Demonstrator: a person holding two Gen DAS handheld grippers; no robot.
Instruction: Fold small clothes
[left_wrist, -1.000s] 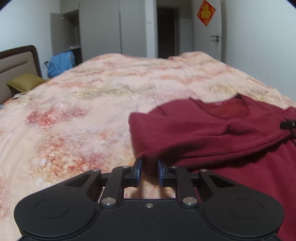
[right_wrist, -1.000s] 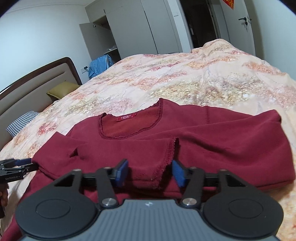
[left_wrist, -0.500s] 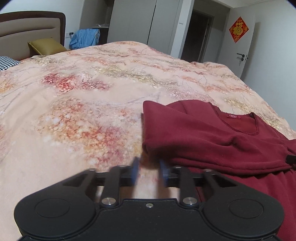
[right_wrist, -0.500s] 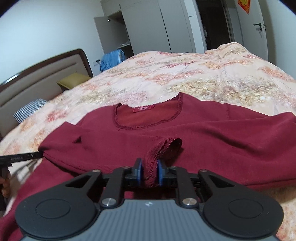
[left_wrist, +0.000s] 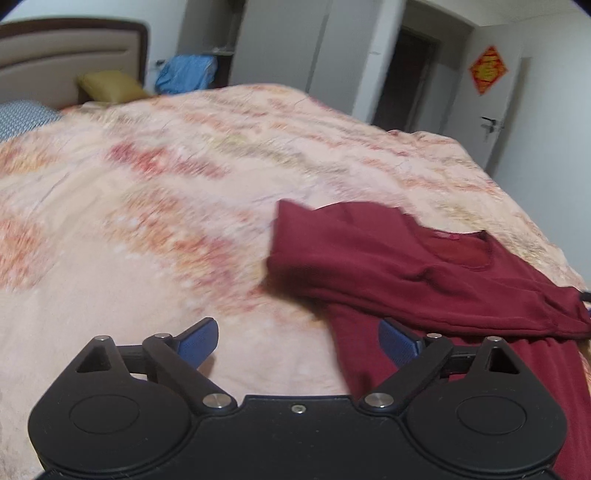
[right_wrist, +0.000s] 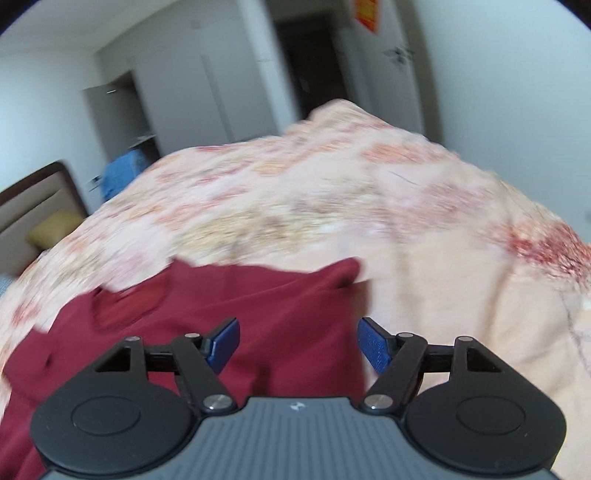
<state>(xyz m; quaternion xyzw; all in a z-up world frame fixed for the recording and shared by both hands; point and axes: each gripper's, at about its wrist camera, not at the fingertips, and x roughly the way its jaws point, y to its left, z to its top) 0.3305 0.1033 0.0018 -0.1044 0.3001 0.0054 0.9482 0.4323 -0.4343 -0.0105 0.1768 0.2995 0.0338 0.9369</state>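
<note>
A dark red long-sleeved top (left_wrist: 424, 277) lies on the bed with a sleeve folded across its chest; the neckline and label show in the left wrist view. My left gripper (left_wrist: 297, 341) is open and empty, just above the bedspread at the top's left edge. My right gripper (right_wrist: 299, 341) is open and empty, low over the red top (right_wrist: 258, 314) near its right side. Both views are blurred by motion.
The bed has a peach floral bedspread (left_wrist: 166, 221). A headboard (left_wrist: 66, 66), a yellow pillow (left_wrist: 107, 86) and a blue garment (left_wrist: 184, 74) are at the far end. White wardrobes and a door (left_wrist: 491, 107) stand behind.
Both grippers were shut half a second ago, the right one on the sleeve cuff. Both are open now and have drawn back, the sleeve lies folded over the top.
</note>
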